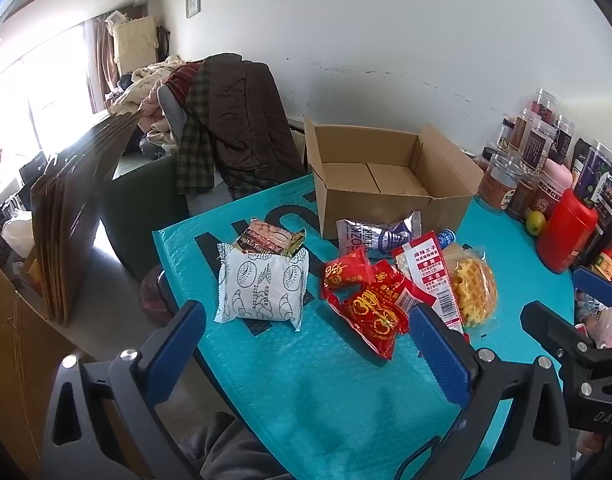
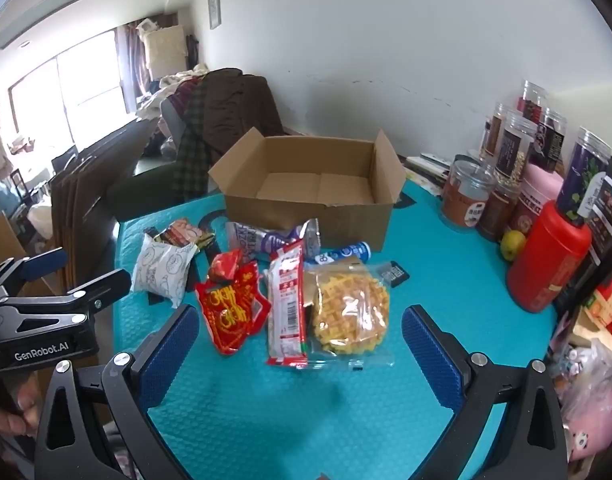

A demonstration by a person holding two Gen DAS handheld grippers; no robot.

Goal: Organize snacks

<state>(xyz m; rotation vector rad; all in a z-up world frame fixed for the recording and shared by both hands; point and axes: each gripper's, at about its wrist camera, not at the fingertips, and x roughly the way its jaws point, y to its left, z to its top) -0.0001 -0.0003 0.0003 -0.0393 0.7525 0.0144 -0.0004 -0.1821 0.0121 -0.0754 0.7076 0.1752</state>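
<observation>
Your work surface is a teal mat with a fine bubbled texture, set against a scuffed white wall. At the far left you have the white pillow-shaped pouch printed with line drawings, and a brown glossy packet leans on its back edge. Next comes the crinkled red foil bag with gold lettering, and a small red cup lies at its top. Behind them lies a silver and purple wrapper. Right of the red bag you see a long red and white sachet, then a round golden waffle in clear film, with a small blue and white tube behind it. That makes eight snacks, all loose on the mat. One brown cardboard box, flaps up and hollow, stands just behind the heap.

Your left gripper is spread wide above the mat's near edge, holding nothing. Your right gripper is equally wide, empty, with the sachet and waffle ahead between its ribbed blue pads. Along the right edge stand clear plastic jars and one red bottle.
</observation>
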